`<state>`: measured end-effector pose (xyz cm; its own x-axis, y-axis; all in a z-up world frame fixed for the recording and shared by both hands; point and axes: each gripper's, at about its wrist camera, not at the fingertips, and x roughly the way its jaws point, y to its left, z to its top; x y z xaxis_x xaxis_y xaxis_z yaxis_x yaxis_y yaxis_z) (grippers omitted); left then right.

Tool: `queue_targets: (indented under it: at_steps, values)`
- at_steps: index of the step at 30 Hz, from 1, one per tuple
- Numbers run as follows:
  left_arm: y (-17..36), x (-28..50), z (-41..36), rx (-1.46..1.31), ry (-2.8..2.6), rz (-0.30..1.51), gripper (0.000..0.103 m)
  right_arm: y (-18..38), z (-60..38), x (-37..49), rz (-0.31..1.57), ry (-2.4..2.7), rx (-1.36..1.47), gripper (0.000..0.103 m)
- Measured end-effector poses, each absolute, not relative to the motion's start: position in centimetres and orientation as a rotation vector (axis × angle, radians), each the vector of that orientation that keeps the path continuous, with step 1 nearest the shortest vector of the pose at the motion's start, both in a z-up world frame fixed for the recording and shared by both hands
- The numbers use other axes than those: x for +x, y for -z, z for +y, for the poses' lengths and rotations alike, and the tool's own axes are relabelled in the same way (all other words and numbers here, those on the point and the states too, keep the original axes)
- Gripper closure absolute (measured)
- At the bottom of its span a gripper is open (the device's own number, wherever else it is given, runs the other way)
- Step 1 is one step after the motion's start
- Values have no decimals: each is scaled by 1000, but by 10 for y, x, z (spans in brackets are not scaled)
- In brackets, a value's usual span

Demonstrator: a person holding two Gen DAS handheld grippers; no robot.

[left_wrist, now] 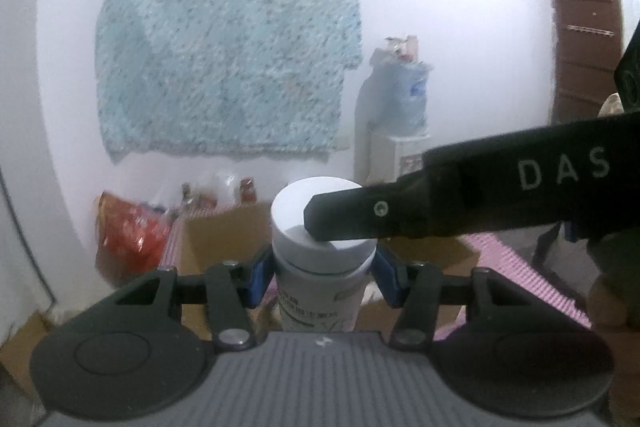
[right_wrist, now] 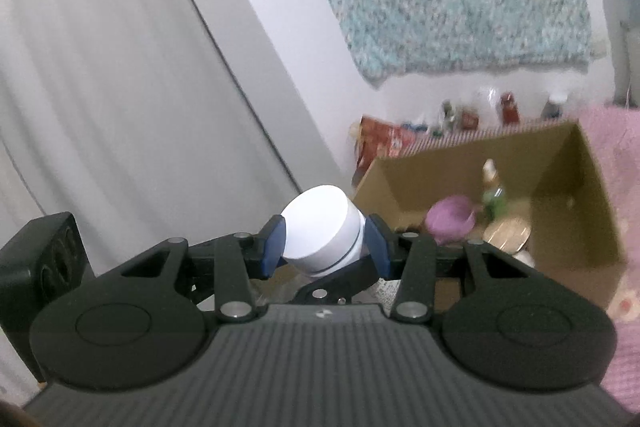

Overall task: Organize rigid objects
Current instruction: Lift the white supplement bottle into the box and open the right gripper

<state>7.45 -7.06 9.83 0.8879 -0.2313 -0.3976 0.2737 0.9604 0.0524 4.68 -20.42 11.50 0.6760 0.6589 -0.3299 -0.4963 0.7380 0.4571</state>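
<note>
A white bottle with a wide white cap [left_wrist: 316,223] is held in the air between both grippers. My left gripper [left_wrist: 322,277] is shut on the bottle's body [left_wrist: 320,307] just under the cap. My right gripper [right_wrist: 324,247] is shut on the same white cap [right_wrist: 320,231], seen tilted in the right wrist view. In the left wrist view one black finger [left_wrist: 348,219] of the right gripper lies across the cap. An open cardboard box [right_wrist: 576,195] stands to the right and holds a purple cup [right_wrist: 452,223], a green bottle [right_wrist: 494,195] and a round metal lid [right_wrist: 506,237].
A pink patterned cloth [right_wrist: 616,155] covers the surface under the box. A red snack bag [left_wrist: 128,227] and small jars [right_wrist: 508,107] stand by the white wall. A blue cloth [left_wrist: 228,47] hangs on the wall. A water dispenser [left_wrist: 400,115] stands at right, a black speaker [right_wrist: 44,259] at left.
</note>
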Motion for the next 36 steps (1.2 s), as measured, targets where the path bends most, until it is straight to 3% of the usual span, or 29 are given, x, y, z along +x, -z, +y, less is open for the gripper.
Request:
queue_targets:
  at_steps: [13,36]
  values:
    - [-94,126,-136,151,345,498,49,-117,-282,77,506,-562,415,59]
    - [-75,146,-139,139,351,592,49,-81,-289,103,592,-550,452,57]
